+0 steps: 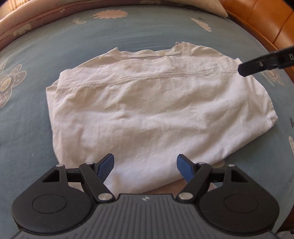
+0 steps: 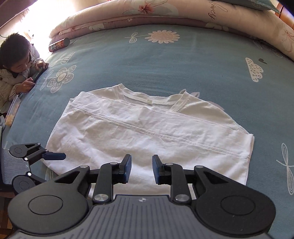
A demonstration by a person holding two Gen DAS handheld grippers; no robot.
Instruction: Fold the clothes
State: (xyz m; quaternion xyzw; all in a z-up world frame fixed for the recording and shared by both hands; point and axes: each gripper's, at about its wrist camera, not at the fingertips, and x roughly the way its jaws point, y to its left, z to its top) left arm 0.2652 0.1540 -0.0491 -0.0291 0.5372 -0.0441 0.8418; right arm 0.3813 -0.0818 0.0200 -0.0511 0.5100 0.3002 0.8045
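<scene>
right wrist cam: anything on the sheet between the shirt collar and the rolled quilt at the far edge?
No objects: only bare blue sheet with its flower print lies between the white shirt and the quilt in the right wrist view.

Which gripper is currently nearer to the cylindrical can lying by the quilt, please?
Left. The left gripper sits at the shirt's corner on the can's side; the right gripper is farther across.

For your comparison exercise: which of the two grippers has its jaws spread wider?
The left gripper: its blue pads stand far apart over the folded white T-shirt, while the right gripper shows only a narrow gap.
</scene>
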